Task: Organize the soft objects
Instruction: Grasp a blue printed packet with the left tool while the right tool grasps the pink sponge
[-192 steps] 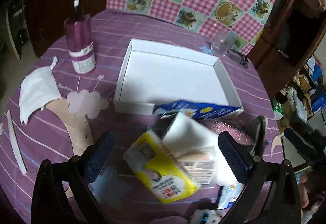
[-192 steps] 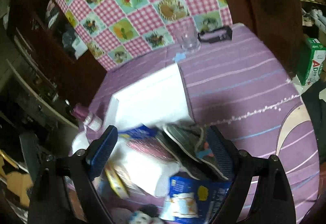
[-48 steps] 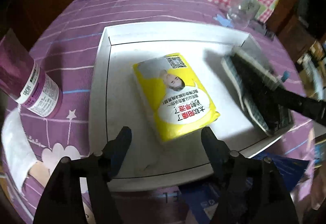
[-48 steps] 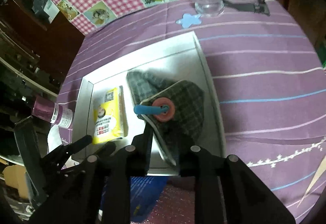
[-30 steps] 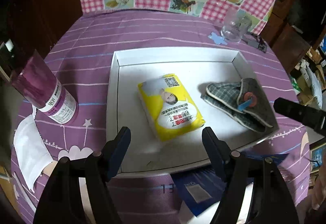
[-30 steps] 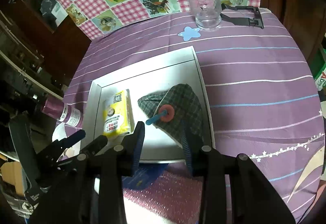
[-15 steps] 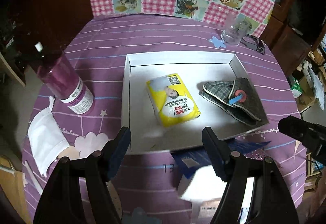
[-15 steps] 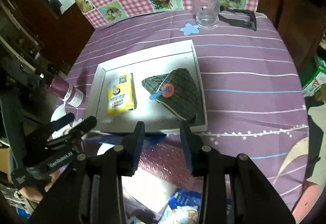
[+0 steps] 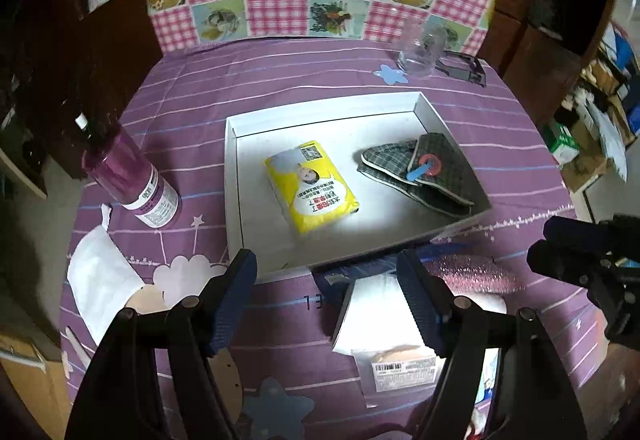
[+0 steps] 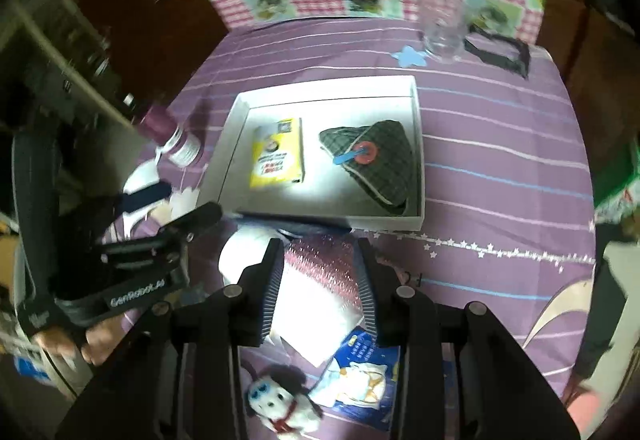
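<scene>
Hovering above the near edge of the purple table [image 9: 320,80], the left gripper [image 9: 328,292] has its jaws spread wide with nothing between them. The right gripper [image 10: 318,276] hangs beside it, jaws parted more narrowly and likewise empty. Below them lie a white packet [image 9: 376,316] and a glittery pink pouch [image 10: 320,260]. Beyond these sits the white tray [image 9: 232,176], holding a yellow tissue pack [image 9: 312,186] on its left and a folded plaid cloth [image 9: 440,176] on its right, well apart. A purple bottle [image 9: 132,180] stands left of the tray.
</scene>
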Tool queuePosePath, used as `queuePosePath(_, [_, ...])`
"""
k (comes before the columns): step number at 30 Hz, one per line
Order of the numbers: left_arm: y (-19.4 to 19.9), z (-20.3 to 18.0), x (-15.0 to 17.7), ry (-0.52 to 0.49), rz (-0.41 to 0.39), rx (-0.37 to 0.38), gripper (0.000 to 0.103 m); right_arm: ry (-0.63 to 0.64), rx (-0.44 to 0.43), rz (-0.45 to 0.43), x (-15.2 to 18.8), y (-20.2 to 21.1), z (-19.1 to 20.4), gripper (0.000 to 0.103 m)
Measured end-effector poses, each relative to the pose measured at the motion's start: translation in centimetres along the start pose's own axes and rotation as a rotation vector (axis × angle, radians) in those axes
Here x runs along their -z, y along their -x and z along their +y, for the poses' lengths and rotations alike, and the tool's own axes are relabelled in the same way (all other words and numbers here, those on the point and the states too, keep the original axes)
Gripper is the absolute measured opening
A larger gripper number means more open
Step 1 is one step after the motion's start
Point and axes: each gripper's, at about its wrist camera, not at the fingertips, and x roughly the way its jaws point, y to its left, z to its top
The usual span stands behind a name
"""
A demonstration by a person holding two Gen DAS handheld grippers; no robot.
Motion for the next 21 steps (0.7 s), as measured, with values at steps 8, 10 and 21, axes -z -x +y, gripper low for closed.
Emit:
queuePosePath(8, [-0.3,-0.4,0.3,-0.061,0.045,0.0,0.073,0.091,0.001,0.084,0.6,-2.0,0.2,0.037])
queuePosePath(10, [-0.7,-0.6,0.4,-0.078,0.057,-0.006,0.073,0.093,0.017,0.117,0.6,-3.0,0.2,0.037])
queuePosePath(21, [-2.3,-1.6,0.5,-0.135,0.078,0.008,0.073,0.159,0.066,0.2,1.1,-6.2,0.8,0.037])
